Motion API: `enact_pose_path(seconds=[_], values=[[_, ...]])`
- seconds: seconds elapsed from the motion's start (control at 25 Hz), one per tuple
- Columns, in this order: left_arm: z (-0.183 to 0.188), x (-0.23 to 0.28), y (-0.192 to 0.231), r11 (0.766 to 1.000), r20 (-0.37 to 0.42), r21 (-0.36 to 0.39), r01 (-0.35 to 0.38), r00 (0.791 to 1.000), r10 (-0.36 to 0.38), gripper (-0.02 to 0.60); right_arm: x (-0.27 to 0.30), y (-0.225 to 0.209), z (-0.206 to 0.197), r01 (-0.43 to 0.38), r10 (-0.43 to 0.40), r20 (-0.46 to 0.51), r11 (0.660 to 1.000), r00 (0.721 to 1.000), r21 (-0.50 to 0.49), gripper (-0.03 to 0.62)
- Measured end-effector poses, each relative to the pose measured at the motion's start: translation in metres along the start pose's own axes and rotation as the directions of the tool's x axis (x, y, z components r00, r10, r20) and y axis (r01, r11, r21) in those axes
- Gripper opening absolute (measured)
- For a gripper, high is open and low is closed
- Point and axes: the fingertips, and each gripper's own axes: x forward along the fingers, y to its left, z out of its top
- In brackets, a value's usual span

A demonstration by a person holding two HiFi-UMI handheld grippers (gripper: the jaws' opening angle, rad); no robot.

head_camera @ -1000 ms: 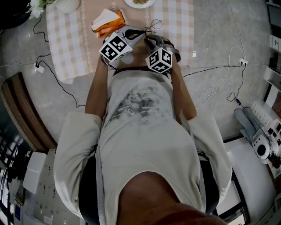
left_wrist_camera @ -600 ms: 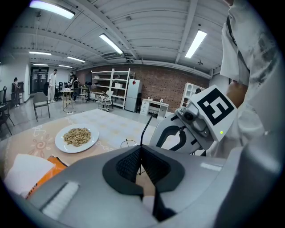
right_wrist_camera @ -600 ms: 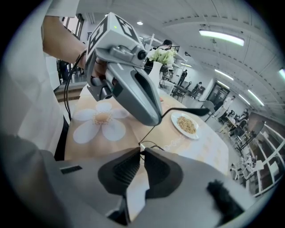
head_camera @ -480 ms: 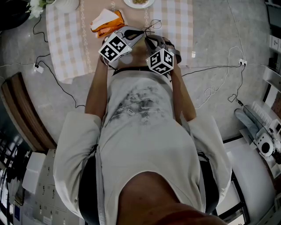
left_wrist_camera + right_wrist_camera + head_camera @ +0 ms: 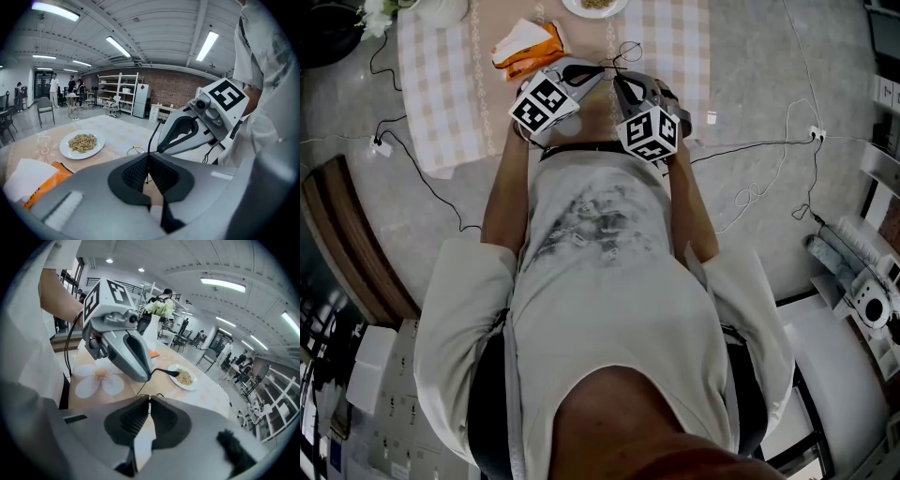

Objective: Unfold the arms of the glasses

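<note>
The jaws of the right tool (image 5: 149,398) have just been closing, and a thin dark wire of the glasses (image 5: 169,372) is now pinched between its pads. In the head view its marker cube is seen slightly further right than a second ago, while the left tool (image 5: 149,155) is unmoved. The left tool is likewise clamped shut on the wire frame. With the frame gripped at two places, an arm is judged ready to be swung outward; how far either arm is already opened cannot be made out. The glasses are held in the air between the two tool tips, which nearly meet, above the surface (image 5: 122,136) and nearer the person than the plate of food (image 5: 82,143).
</note>
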Motion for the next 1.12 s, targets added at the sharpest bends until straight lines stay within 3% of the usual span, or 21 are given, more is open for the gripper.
enact_pose_path(seconds=[1.12], values=[[-0.009, -0.006, -0.001, 1.000, -0.015, -0.004, -0.006, 1.000, 0.006, 0.011, -0.031, -0.046, 0.006, 0.147, -0.151, 0.032, 0.985, 0.988, 0.089, 0.020]])
